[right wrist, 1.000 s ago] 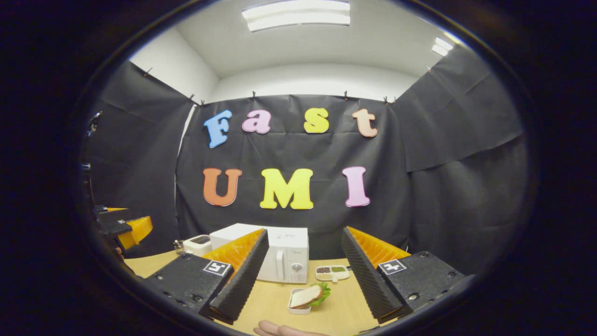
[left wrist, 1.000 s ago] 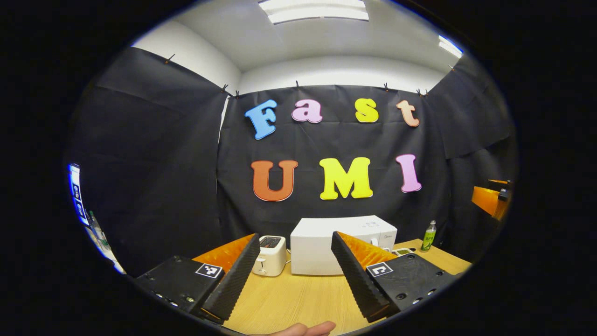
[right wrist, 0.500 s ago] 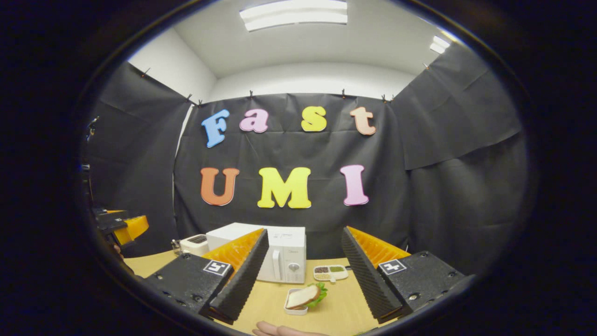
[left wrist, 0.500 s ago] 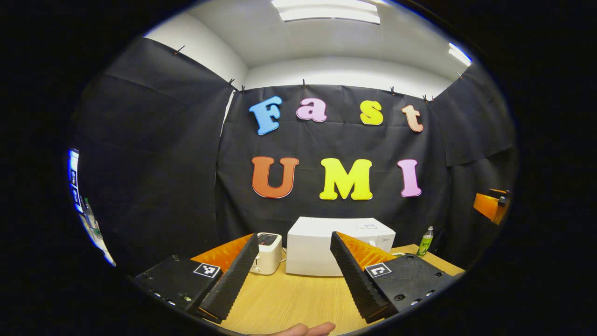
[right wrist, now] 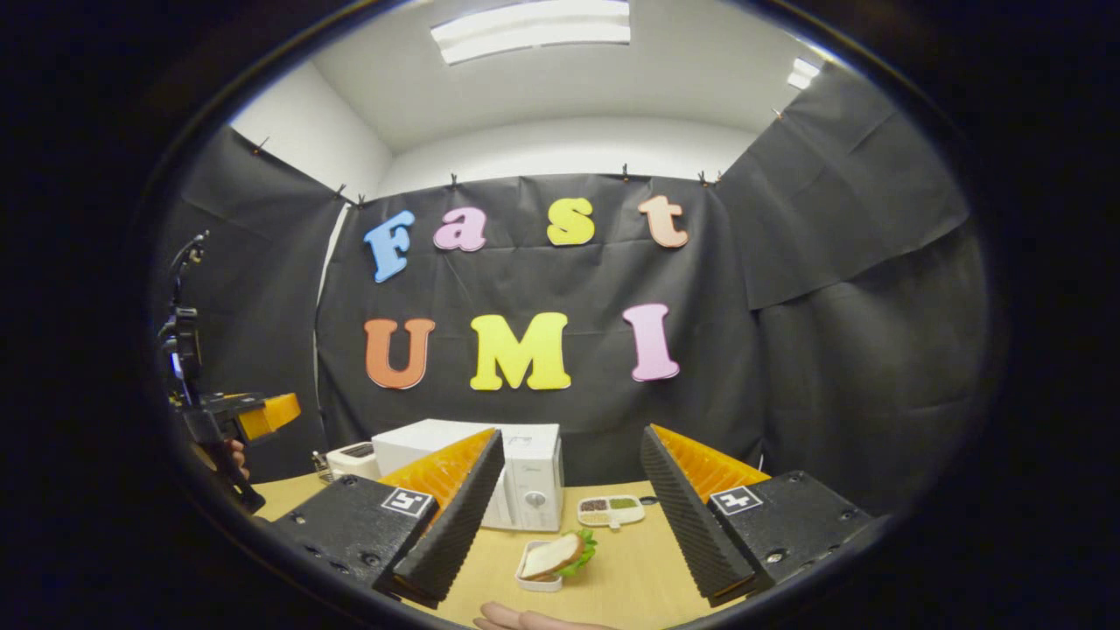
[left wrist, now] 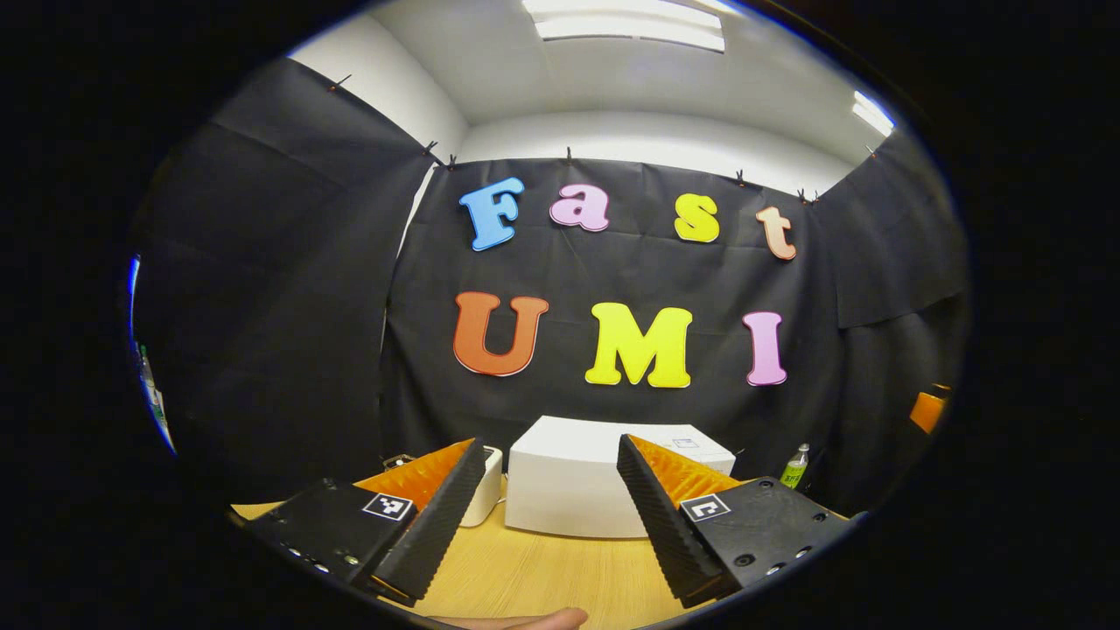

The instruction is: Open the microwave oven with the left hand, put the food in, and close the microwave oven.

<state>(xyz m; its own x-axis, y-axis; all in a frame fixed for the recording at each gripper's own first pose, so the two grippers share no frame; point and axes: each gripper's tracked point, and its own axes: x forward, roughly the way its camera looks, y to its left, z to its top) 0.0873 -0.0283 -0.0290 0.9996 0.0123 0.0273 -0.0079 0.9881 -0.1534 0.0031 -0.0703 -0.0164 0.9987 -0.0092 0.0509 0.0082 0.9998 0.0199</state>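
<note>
- We are at the approach: our left gripper (left wrist: pixel 551 525) hangs wide open and empty, the shut microwave (left wrist: pixel 577 486) just ahead between its fingers.
- Next we judge it must reach the door handle (right wrist: pixel 507 499).
- Our right gripper (right wrist: pixel 569 525), open and empty, has the sandwich (right wrist: pixel 556 556) ahead.

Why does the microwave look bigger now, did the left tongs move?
Yes. In the left gripper view, the microwave has grown, so the open left tongs moved closer to it, and the toaster slid behind a finger.

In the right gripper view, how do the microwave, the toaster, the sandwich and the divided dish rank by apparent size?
1. microwave
2. sandwich and divided dish: alike, unsure
3. toaster, though it stands farther back and partly hidden
</note>
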